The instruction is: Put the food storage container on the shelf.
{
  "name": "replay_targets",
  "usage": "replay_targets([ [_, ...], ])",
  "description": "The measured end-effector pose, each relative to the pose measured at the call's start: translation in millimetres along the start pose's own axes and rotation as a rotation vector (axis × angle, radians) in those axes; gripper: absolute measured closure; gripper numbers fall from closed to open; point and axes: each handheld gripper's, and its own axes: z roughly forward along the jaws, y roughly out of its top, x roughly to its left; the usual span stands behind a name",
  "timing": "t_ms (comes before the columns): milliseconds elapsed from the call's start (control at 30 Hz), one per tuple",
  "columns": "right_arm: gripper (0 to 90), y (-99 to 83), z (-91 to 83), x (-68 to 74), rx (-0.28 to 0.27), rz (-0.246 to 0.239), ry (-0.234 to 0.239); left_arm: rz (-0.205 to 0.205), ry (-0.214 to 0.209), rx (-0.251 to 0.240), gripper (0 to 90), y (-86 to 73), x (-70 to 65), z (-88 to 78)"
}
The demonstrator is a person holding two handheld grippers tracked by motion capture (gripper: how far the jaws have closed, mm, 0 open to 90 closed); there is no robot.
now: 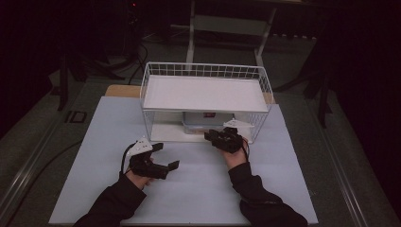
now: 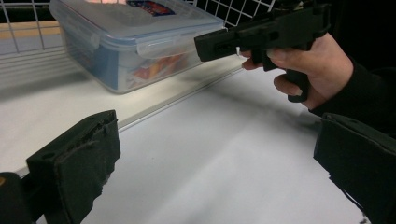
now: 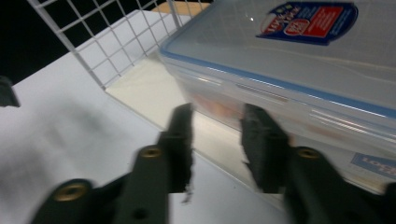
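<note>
At the open front of the wire rack [image 1: 205, 101], the right gripper [image 1: 211, 137] points its jaws at a clear plastic box [image 1: 204, 122] on the rack's lower shelf; in the right gripper view the two pads stand partly apart with only bare shelf between them, just short of the box [image 3: 299, 70] wall and not touching it. Well to the left, the left gripper [image 1: 168, 156] rests low over the table with its jaws spread wide and nothing between them; in its own view the dark pads sit at the bottom corners, and the right hand [image 2: 308, 70] holds the other gripper level toward the box [image 2: 135, 42]. Both grippers sit over a white board [image 1: 189, 189] that covers the table [image 1: 331, 156], whose grey top shows around it. A white sheet [image 1: 205, 92] lies across the rack's upper tier and hides most of the box from above. Beyond the table the room is very dark, with a pale frame [image 1: 227, 28] at the back and cables on the floor at left. What the box holds is hard to make out: orange shapes show through the wall, and the lid's red and blue label is too blurred to read. Dark sleeves are cut off by the bottom edge.
</note>
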Motion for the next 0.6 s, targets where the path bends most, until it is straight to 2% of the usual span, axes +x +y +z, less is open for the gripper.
replay_targets([
  [133, 41.0, -1.2, -8.3, 2.9, -0.025, 0.007, 0.050, 0.003, -0.010, -0.006, 0.7, 1.6, -2.4, -1.1],
  [200, 37.3, -2.2, -12.2, 3.7, -0.036, 0.011, 0.070, 0.010, -0.013, -0.010, 0.7, 2.6, -4.3, -2.0],
  [267, 27.2, -3.3, -17.4, 6.3, -0.044, -0.012, 0.088, 0.019, -0.016, -0.012, 0.7, 3.7, -6.3, -3.1],
  [433, 19.6, -4.3, -30.2, 13.3, -0.050, -0.050, 0.104, 0.028, -0.027, -0.021, 0.7, 6.2, -9.9, -6.3],
  [600, 17.0, -9.3, -45.7, 19.1, -0.067, -0.077, 0.103, 0.033, -0.038, -0.020, 0.7, 6.8, -11.5, -9.0],
])
